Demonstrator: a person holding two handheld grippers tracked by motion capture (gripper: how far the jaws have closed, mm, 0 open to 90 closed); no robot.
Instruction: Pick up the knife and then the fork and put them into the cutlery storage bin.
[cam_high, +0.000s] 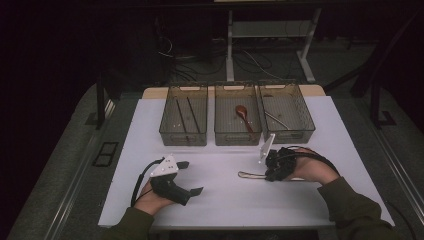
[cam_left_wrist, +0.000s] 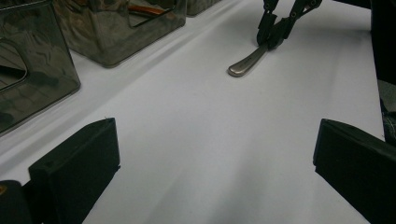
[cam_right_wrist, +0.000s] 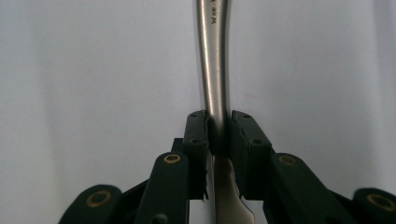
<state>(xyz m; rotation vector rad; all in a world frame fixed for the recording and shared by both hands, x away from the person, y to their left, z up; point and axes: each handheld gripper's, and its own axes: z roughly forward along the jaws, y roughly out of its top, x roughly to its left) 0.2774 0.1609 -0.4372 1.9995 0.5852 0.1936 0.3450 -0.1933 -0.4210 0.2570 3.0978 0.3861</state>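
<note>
On the white mat (cam_high: 220, 195), I'm pinching a steel utensil (cam_right_wrist: 212, 60) mid-handle with the right gripper (cam_right_wrist: 218, 135): stiff, light, slick, needing firm squeeze. Left gripper (cam_left_wrist: 210, 158) is idling agape.

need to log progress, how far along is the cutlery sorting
Looks partly done: the left bin holds chopsticks, the middle bin a red spoon, the right bin a metal utensil. In hand: the right gripper is shut on a metal handle lying on the table. Left: lift it and drop it in a bin, probably the right one. The left gripper is open, idle.
</note>
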